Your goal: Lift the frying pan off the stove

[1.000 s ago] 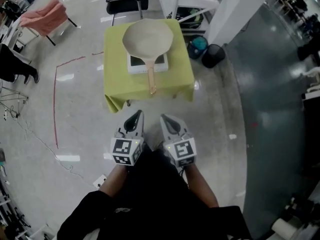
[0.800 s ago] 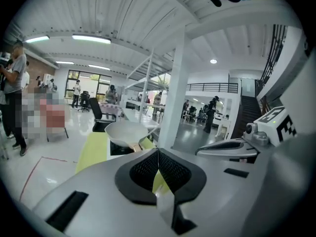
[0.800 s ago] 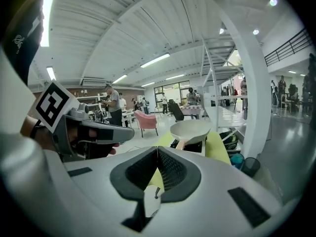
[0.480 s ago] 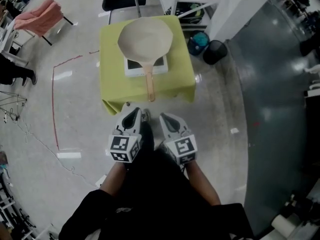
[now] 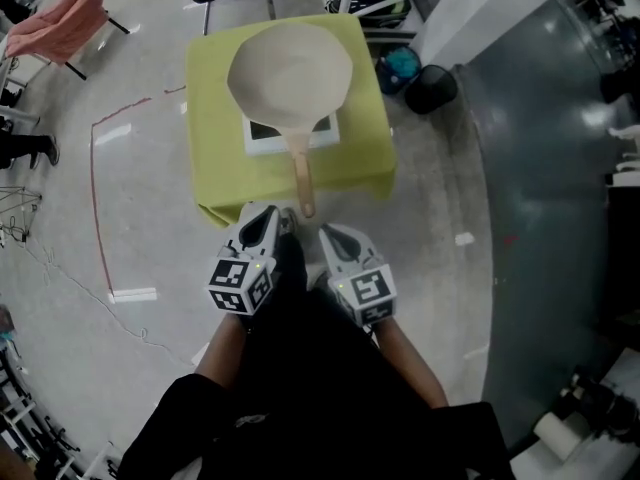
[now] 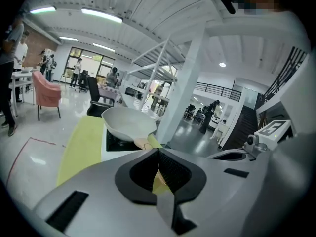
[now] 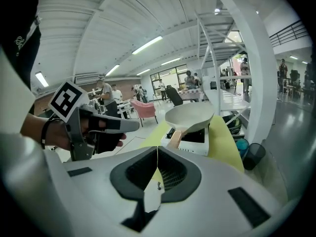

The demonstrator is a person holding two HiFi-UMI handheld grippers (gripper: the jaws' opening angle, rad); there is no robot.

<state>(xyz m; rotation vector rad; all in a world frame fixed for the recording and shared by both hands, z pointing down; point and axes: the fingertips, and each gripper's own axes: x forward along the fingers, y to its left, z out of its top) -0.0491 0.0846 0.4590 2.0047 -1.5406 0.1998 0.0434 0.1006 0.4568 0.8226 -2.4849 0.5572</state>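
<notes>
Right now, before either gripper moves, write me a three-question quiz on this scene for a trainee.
1. True or false: the frying pan sits on the stove.
2. Which way does the pan's handle point? A) toward the person B) away from the person C) to the person's right
3. Fill in: the jaws of the left gripper and the right gripper are both ____, with nothing between them.

Key: 1 true; 2 A; 3 shut.
</notes>
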